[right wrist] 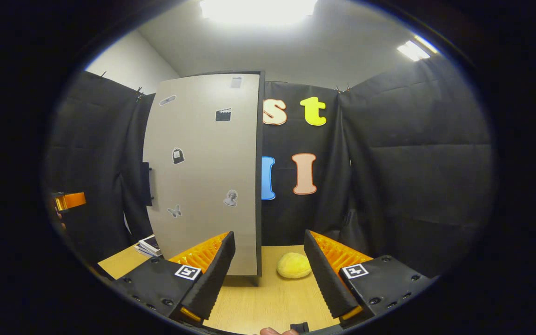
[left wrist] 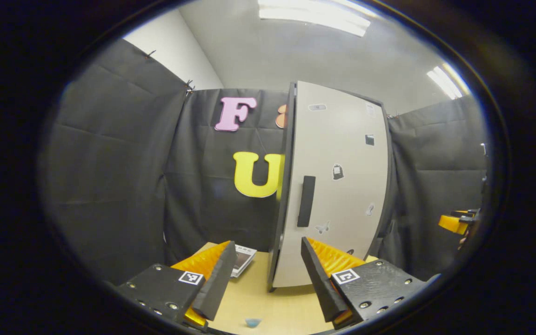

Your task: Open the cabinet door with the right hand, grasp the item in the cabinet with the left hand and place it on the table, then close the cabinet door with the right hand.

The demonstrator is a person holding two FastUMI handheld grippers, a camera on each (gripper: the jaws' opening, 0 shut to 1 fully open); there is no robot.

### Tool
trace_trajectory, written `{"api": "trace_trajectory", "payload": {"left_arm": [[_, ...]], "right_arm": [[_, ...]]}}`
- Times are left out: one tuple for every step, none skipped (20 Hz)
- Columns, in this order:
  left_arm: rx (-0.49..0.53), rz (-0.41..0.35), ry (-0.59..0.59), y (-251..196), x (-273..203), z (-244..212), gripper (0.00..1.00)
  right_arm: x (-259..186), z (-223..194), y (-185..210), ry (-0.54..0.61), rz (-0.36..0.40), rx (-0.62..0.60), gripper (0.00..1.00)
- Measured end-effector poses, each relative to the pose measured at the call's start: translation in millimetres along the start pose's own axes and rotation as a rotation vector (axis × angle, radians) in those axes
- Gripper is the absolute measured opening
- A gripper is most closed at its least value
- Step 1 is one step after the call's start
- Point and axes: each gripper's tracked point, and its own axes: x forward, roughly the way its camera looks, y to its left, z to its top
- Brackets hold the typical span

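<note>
A tall cabinet stands on the wooden table (left wrist: pixel 258 302). Its pale grey door (left wrist: pixel 342 186) carries small stickers and looks closed against the dark body. In the left gripper view the door's black vertical handle (left wrist: pixel 306 201) is straight ahead, above my open left gripper (left wrist: pixel 267 242), which holds nothing. In the right gripper view the door (right wrist: pixel 203 172) fills the left half, with the handle (right wrist: pixel 145 184) at its far left edge. A round yellow soft item (right wrist: pixel 294 265) lies on the table just right of the cabinet, between the fingers of my open right gripper (right wrist: pixel 269 233) but farther off.
A small stack of booklets (left wrist: pixel 244 258) lies on the table left of the cabinet, also seen as booklets (right wrist: pixel 149 244). A tiny blue object (left wrist: pixel 252 322) sits near the table's front edge. Black cloth walls close in on all sides.
</note>
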Motion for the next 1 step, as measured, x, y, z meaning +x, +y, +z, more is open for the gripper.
{"api": "trace_trajectory", "payload": {"left_arm": [[-0.011,-0.006,-0.009,-2.3,0.9,1.2,0.85]], "right_arm": [[-5.1,-0.3,3.0,-0.002,0.008,-0.004,0.94]]}}
